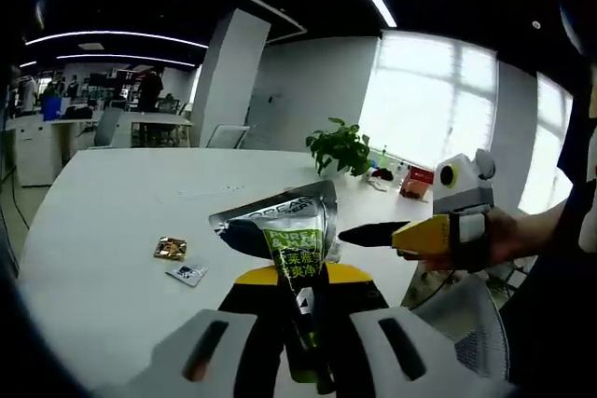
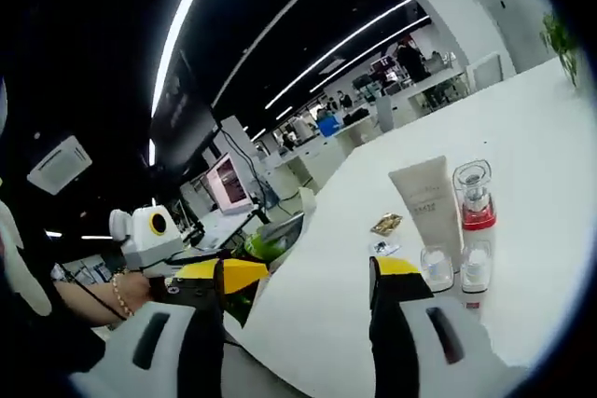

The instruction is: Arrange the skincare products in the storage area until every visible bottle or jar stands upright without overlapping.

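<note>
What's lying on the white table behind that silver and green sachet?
Behind the silver and green sachet, two small packets lie on the white table: a gold foil one and a white one. The table directly behind the sachet is hidden.

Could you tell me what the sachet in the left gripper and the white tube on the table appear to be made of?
Sachet: probably metallised foil or plastic film, glossy and silvery, creased where it bends. White tube: likely soft matte plastic, opaque and smooth, with a flat crimped end.
</note>
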`<state>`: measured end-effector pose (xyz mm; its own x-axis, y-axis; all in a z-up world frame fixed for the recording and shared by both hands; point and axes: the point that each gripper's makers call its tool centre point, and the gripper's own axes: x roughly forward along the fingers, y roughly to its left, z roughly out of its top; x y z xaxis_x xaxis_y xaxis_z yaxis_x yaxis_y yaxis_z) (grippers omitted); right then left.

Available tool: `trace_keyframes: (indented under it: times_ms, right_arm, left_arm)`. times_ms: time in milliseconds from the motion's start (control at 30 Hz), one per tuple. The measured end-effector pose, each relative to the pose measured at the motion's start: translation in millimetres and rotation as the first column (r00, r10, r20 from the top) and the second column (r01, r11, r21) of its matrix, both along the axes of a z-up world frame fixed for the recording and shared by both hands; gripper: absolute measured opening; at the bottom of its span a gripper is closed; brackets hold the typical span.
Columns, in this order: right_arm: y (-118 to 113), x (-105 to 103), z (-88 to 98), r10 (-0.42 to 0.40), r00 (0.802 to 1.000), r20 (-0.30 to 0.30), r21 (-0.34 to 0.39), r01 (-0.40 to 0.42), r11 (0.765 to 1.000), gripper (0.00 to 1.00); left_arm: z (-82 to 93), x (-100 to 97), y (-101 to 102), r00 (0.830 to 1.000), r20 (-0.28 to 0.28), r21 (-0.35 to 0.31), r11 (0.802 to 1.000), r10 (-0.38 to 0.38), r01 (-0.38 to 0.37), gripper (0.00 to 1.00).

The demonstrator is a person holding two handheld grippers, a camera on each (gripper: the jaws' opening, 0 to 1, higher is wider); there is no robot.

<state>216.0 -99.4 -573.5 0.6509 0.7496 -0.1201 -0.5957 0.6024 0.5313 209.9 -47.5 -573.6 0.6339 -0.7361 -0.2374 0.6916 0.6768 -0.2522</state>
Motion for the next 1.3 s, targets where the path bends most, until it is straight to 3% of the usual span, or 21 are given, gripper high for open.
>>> trace_keyframes:
  times_ms: [400, 500, 567, 700, 833, 967, 1133, 1267, 1300]
  right_arm:
    - [16, 11, 15.3, -0.014, 0.998, -0.066, 0.198, 0.026, 0.98, 0.36]
    - [23, 3, 21.9, -0.007, 0.997, -0.073, 0.24, 0.024, 0.971, 0.21]
    - [24, 1, 23.6, -0.009, 0.997, -0.08, 0.263, 0.03, 0.964, 0.17]
    - [23, -2, 23.0, -0.001, 0.993, -0.122, 0.315, 0.039, 0.948, 0.12]
    - [19, -6, 24.5, 0.046, 0.989, -0.138, 0.342, 0.004, 0.94, 0.07]
    - [13, -7, 26.1, 0.07, 0.989, -0.128, 0.34, -0.023, 0.94, 0.04]
    - [9, -7, 31.1, 0.101, 0.988, -0.12, 0.359, -0.051, 0.932, 0.03]
    - [10, -14, 45.5, 0.185, 0.979, -0.087, 0.405, -0.135, 0.904, 0.03]
    - [11, -19, 52.3, 0.225, 0.972, -0.066, 0.427, -0.176, 0.887, 0.03]
  left_arm:
    - [8.2, -13.9, -18, 0.999, 0.006, -0.042, 0.998, -0.042, 0.042, 0.1]
    - [7.4, -14.0, -18, 0.999, 0.011, -0.037, 0.998, -0.043, 0.043, 0.13]
    - [6.3, -14.5, -19, 0.999, 0.011, -0.033, 0.999, -0.038, 0.039, 0.15]
    - [5.9, -14.5, -20, 0.999, 0.012, -0.032, 0.998, -0.045, 0.045, 0.21]
    - [6.8, -15.3, -20, 0.998, 0.01, -0.04, 0.998, -0.057, 0.058, 0.34]
    - [17.5, -12.6, -13, 0.998, -0.015, -0.129, 0.99, -0.063, 0.06, 0.4]
    - [26.7, -8.1, -2, 0.998, -0.011, -0.167, 0.984, -0.069, 0.066, 0.49]
    - [28.3, -7.6, 1, 0.991, -0.053, -0.218, 0.969, -0.126, 0.111, 0.54]
    - [30.3, -10.5, -1, 0.986, -0.059, -0.238, 0.961, -0.159, 0.14, 0.54]
